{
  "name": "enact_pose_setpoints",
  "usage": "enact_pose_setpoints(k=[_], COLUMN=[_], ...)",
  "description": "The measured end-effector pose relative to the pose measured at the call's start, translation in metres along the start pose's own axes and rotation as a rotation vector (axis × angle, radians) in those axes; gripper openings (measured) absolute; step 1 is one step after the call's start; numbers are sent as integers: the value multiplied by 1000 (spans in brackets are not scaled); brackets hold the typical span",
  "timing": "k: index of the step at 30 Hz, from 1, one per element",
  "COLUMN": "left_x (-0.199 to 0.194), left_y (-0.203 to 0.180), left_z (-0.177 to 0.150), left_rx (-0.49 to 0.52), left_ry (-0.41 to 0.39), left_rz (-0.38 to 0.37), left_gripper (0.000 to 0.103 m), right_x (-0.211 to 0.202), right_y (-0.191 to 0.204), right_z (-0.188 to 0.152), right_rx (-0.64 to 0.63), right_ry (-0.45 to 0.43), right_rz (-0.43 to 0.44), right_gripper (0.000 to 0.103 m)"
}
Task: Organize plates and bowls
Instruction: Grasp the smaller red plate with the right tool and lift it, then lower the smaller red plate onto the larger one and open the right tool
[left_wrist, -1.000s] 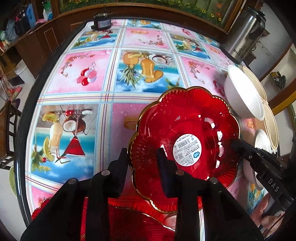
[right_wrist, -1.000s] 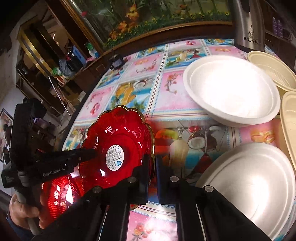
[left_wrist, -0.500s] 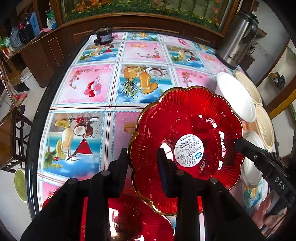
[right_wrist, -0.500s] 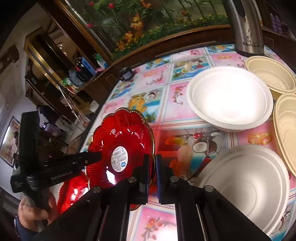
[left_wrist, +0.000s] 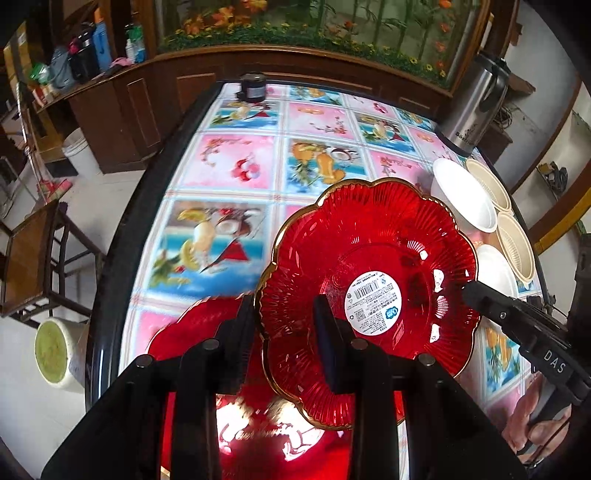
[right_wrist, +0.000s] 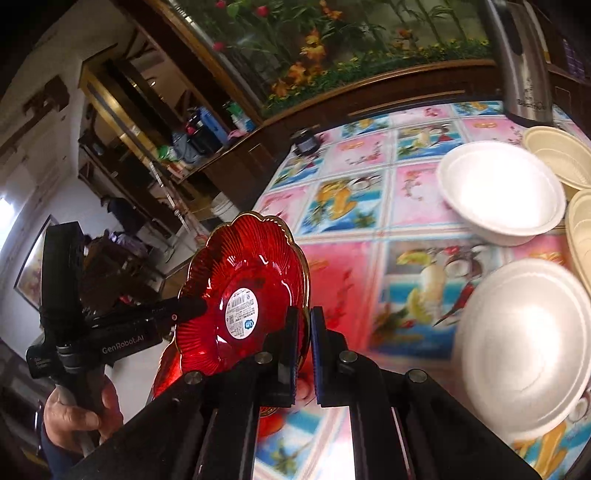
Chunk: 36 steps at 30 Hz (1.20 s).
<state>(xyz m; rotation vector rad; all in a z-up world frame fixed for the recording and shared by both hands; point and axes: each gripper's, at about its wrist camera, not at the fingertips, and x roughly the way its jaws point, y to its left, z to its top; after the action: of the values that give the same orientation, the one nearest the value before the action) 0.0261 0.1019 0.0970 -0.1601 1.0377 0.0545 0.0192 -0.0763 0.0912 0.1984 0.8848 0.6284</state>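
A red scalloped glass plate (left_wrist: 369, 258) with a gold rim and a white barcode sticker hangs tilted above the table, held from two sides. My left gripper (left_wrist: 284, 314) is shut on its near rim; the right wrist view shows that gripper's tip (right_wrist: 188, 306) at the plate's left edge. On the opposite rim of the plate (right_wrist: 240, 280) my right gripper (right_wrist: 303, 325) is shut, and its tip (left_wrist: 471, 290) appears at the plate's right side in the left wrist view. A second red plate (left_wrist: 192, 332) lies on the table underneath, partly hidden.
The table (left_wrist: 229, 162) has a fruit-print cloth. At its right side sit a white bowl (right_wrist: 502, 192), a white upturned bowl (right_wrist: 524, 343) and two beige bowls (right_wrist: 557, 155). A steel kettle (left_wrist: 476, 107) stands at the far right, a small black device (left_wrist: 253, 86) at the far edge. A chair (left_wrist: 29, 258) stands off the left side.
Both grippers have risen with the red plate between them, so the table looks farther away. More of the lower red plate shows beneath. Neither grip has changed.
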Motion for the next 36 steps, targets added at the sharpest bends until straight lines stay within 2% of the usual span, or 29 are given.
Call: enact_pose_setpoints(k=[10,17,22,35,36], left_x=[-9,2,8,11,11], left_y=[41,70,77,74,74], left_z=[-51,-78,-84,-87,-87], left_rx=[-47,-96,-103,-34,-34], left_ry=[22,63,68,35,33], left_rz=[28,56,60,111,112], left_gripper=[28,29,29,29,31], right_x=[22,46,58,78,78], right_y=[39,67,76,85,85], right_z=[-36,-60,-69,-77,-78], right_rx=[-79,-180,-221,-291,-294], right_ry=[87,150,176,204,204], right_rz=[21,-16,-54,-148,-151], right_gripper=[6,6,6,7,8])
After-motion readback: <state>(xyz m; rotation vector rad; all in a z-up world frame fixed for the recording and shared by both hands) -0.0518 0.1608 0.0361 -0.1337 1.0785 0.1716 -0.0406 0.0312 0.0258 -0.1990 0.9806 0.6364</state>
